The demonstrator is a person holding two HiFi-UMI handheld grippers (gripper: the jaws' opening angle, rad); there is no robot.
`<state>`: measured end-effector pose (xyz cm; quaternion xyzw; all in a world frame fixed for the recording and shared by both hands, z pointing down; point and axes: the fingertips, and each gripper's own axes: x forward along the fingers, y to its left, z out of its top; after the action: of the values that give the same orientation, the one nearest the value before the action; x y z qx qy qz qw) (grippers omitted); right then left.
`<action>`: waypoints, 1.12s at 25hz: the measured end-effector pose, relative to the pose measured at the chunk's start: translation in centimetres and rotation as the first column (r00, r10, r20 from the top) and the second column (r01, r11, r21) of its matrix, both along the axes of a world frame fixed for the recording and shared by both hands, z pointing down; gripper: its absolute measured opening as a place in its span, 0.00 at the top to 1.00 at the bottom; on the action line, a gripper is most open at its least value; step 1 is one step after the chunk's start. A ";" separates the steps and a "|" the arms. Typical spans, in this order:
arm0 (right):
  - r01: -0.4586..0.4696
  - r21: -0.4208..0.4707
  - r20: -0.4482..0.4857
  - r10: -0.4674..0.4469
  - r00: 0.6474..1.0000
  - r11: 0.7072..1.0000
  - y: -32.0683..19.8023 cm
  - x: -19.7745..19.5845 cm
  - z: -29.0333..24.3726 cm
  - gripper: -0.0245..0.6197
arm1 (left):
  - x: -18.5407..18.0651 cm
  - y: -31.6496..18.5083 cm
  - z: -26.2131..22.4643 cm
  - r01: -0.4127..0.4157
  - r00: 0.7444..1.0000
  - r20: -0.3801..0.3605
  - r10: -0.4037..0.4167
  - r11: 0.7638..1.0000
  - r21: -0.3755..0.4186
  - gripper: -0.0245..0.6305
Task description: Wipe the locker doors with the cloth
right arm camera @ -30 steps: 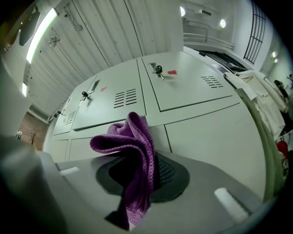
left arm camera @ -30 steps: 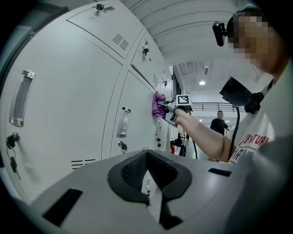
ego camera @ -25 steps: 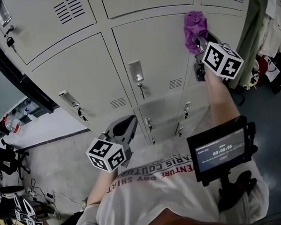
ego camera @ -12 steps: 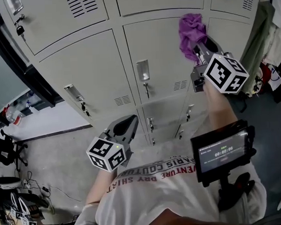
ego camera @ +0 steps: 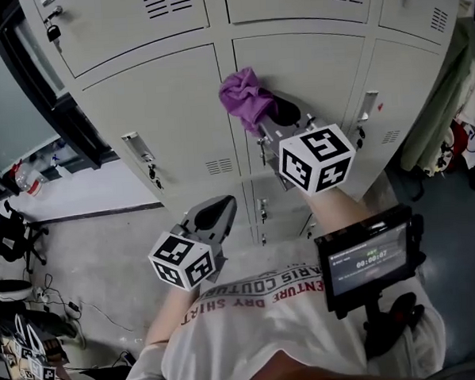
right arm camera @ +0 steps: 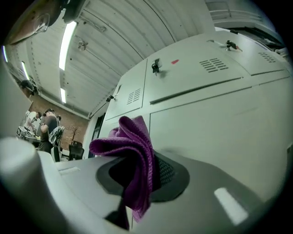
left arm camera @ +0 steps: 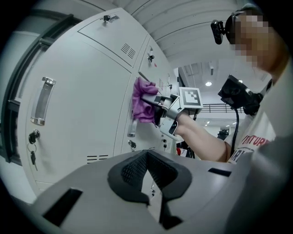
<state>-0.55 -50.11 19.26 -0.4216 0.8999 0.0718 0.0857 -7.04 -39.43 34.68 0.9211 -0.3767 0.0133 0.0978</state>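
My purple cloth (ego camera: 247, 97) is bunched against the middle locker door (ego camera: 318, 70), with my right tool (ego camera: 264, 119) clamped on it. At eight o'clock, the neighbouring door's handle (ego camera: 133, 143) stands clear. At six o'clock, my left tool (ego camera: 216, 210) hangs empty, jaws together.

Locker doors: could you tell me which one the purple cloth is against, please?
The centre door of the middle row: the right hand-held gripper holds the purple cloth near its left edge; the neighbouring doors have none.
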 end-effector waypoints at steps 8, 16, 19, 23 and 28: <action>-0.061 -0.041 -0.010 0.061 0.998 0.997 -3.2 -1.3 2.2 0.86 | -2.0 -0.5 0.3 0.048 0.999 -0.020 -0.048 0.999 -0.010 0.96; -0.078 -0.021 -0.030 0.077 0.997 0.997 -3.3 -1.3 2.2 0.86 | -2.0 -0.9 0.4 0.041 0.999 -0.028 -0.041 0.999 -0.011 0.96; -0.083 -0.036 -0.011 0.083 0.996 0.996 -3.4 -0.6 2.3 0.86 | -1.6 -0.8 0.4 0.029 0.999 -0.028 -0.030 0.999 -0.013 0.96; -0.114 -0.051 0.013 0.115 0.993 0.992 -3.6 1.6 2.5 0.86 | -1.3 -0.7 0.4 0.017 1.000 -0.026 -0.017 1.000 -0.013 0.96; -0.182 -0.050 0.025 0.183 0.983 0.982 -3.8 5.6 2.4 0.86 | -0.6 -0.6 0.6 -0.004 1.000 -0.020 0.003 1.000 -0.021 0.96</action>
<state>5.09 -53.96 21.63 -0.5052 0.8575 0.0518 0.0821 -7.62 -40.02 35.30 0.9207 -0.3739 0.0081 0.1114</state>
